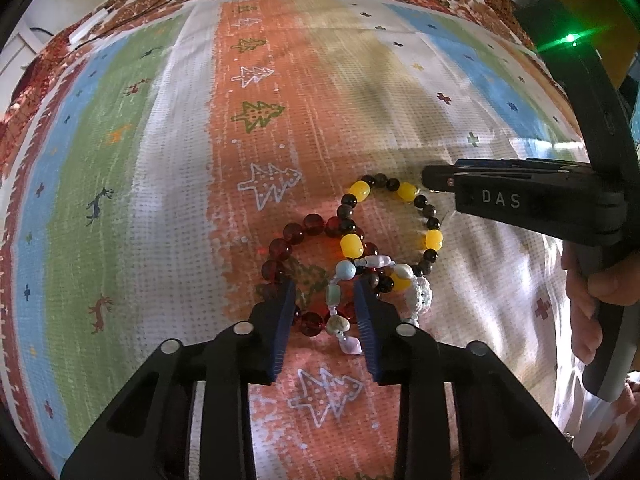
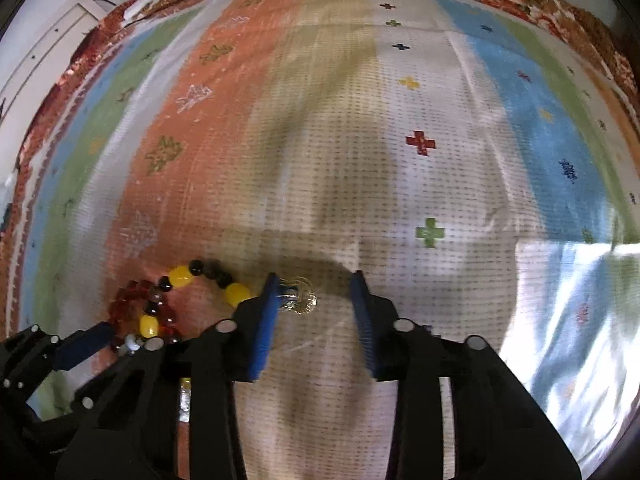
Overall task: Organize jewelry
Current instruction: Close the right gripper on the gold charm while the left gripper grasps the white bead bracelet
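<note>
Left wrist: the left gripper [image 1: 325, 300] straddles the pastel strand [image 1: 340, 304] in the bracelets [image 1: 360, 248] heap, pads clear. Pinch only that strand. Right wrist: the right gripper [image 2: 314, 292], unclenched, brackets a gold ring [image 2: 300, 300] on the cloth [image 2: 400, 160]; centre it first.

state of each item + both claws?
Red bracelet: flat on cloth, under the others.
Yellow bracelet: flat, overlapping red.
Pale strand: lying between left claw's pads, not pinched.
Left claw: open, straddling strand.
Right claw: open, beside gold ring.
Gold ring: on cloth, loose.
</note>
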Demonstrator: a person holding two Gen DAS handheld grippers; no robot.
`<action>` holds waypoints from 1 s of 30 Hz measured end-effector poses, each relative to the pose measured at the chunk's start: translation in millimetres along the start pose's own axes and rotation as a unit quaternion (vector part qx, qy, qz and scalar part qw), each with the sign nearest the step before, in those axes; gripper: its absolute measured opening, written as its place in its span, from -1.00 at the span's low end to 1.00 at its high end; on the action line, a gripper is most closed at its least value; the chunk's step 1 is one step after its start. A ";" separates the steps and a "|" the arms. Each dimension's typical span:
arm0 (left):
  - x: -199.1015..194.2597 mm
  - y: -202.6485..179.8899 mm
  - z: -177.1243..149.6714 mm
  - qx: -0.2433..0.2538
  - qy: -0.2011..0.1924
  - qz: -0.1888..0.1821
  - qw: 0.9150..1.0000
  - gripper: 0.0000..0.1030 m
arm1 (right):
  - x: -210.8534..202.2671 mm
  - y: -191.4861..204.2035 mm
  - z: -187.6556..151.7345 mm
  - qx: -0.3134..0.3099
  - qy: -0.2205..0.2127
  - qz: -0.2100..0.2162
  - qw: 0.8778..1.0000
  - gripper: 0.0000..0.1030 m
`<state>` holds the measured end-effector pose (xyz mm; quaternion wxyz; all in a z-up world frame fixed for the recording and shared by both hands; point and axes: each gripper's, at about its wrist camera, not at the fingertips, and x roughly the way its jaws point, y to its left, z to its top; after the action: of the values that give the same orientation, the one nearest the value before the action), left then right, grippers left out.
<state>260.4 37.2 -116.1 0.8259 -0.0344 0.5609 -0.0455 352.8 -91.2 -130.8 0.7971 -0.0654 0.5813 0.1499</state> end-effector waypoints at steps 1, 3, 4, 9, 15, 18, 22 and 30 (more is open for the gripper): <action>0.0 0.2 0.0 0.000 0.000 0.000 1.000 -0.52 | -0.3 -0.6 0.0 -0.001 0.000 -0.002 1.000 -0.39; 1.8 -0.6 -0.7 0.001 0.005 -0.004 1.000 -0.61 | -0.4 -1.6 -0.2 -0.003 0.000 -0.006 1.000 -0.49; 2.4 -0.9 -1.3 0.002 0.006 -0.003 1.000 -0.63 | -0.3 -2.2 0.0 -0.002 0.001 -0.003 1.000 -0.64; 3.9 -1.5 -2.4 0.007 0.008 -0.001 1.000 -0.83 | -1.1 -0.9 -0.3 -0.008 0.002 -0.004 1.000 -0.66; -0.6 -1.0 -1.0 0.005 0.003 -0.006 1.000 -0.84 | -3.3 -1.5 -1.3 -0.006 0.003 -0.001 1.000 -0.67; -2.9 -1.0 -1.0 0.005 0.000 -0.008 1.000 -0.85 | -3.8 -1.5 -1.2 -0.007 0.003 -0.002 1.000 -0.67; -4.7 0.6 -1.0 0.002 -0.001 -0.013 1.000 -0.86 | -4.5 -2.0 -1.6 -0.007 0.005 -0.002 1.000 -0.68; -11.7 1.1 0.6 -0.001 -0.007 -0.020 1.000 -0.87 | -8.8 -3.8 -3.7 -0.005 0.004 -0.004 1.000 -0.68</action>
<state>256.7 39.6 -105.2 0.8289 -0.0469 0.5542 -0.0606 348.2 -97.2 -123.9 0.7950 -0.0724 0.5833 0.1500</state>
